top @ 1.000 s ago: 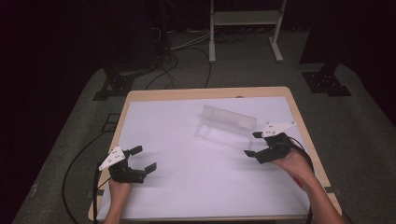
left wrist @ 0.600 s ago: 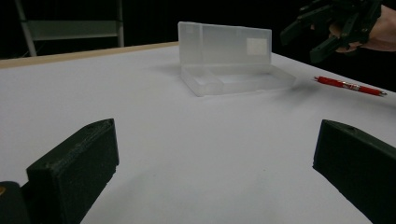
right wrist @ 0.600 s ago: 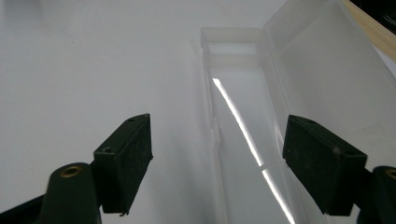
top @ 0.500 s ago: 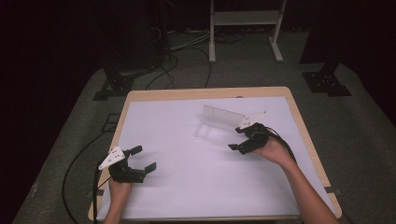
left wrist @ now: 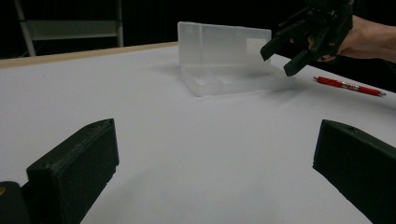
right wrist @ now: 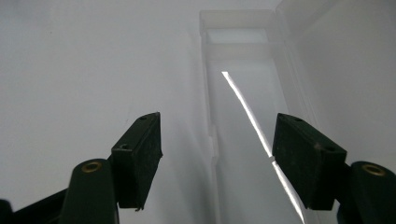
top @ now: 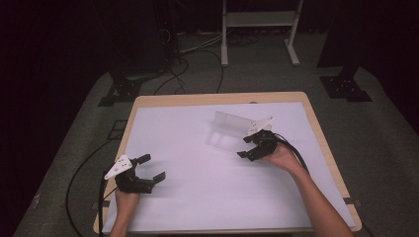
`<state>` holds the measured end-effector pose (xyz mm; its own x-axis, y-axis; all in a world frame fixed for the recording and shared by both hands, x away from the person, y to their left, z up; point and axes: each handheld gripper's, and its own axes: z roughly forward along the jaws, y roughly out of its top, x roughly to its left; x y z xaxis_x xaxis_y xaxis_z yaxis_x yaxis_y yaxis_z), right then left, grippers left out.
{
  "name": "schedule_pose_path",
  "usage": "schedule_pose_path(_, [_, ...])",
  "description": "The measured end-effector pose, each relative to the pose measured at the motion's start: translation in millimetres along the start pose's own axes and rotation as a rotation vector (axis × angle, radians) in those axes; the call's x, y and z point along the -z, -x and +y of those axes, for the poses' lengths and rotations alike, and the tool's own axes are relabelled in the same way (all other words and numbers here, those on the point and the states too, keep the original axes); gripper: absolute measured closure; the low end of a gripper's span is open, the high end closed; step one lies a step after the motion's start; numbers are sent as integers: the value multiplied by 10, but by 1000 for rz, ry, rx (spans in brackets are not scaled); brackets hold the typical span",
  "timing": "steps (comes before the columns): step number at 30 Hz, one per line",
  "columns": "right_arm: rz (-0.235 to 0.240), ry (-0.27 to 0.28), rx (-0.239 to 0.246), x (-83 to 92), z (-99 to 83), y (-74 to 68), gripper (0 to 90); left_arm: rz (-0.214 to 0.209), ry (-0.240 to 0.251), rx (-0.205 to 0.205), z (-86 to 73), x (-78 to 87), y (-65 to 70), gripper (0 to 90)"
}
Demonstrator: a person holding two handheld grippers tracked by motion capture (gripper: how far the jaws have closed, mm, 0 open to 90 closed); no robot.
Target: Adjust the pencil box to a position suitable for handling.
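A clear plastic box (top: 231, 130) lies on the white table (top: 188, 143) with its lid standing upright at the back. Its shallow tray (left wrist: 229, 80) has a small divided compartment at one end. My right gripper (top: 243, 147) hovers open at the tray's right end, its jaws spread over the tray (right wrist: 243, 93) with nothing between them. It also appears in the left gripper view (left wrist: 295, 45), held just above the box. A red pen (left wrist: 348, 86) lies on the table behind it. My left gripper (top: 154, 167) rests open at the front left, well apart from the box (left wrist: 224, 51).
The table's wooden rim (top: 217, 98) frames the white sheet. Beyond the far edge, cables (top: 183, 64) and a white stand (top: 257, 29) sit on the dark floor. Wide bare table lies between the two grippers.
My right gripper has moved left from near the table's right side to the right end of the clear box. The left gripper has stayed put.
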<state>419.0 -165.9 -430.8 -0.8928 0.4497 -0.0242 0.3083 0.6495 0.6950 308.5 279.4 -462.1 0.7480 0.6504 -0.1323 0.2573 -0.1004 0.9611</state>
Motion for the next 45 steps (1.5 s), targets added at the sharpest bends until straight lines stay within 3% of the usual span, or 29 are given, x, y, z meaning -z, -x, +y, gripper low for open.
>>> schedule_pose_path(8, [15, -21, 8, -109, 9, 9, 417, 0, 0, 5, 1, -3, -7, 0])
schedule_pose_path(12, [25, -34, -10, -171, -15, 19, 470, -1, -1, 6, 1, -2, -9, 0])
schedule_pose_path(27, [41, -69, -17, -307, -65, 49, 731, 0, 1, 14, 1, -4, -13, 0])
schedule_pose_path(35, [38, -53, 12, -324, -67, 47, 818, 2, -4, 16, 2, -1, -16, 0])
schedule_pose_path(42, [43, -57, -8, -361, -81, 47, 836, 2, -4, 17, 2, 0, -19, 0])
schedule_pose_path(45, [41, -52, 22, -365, -81, 49, 847, 3, -4, 17, 2, -1, -17, 0])
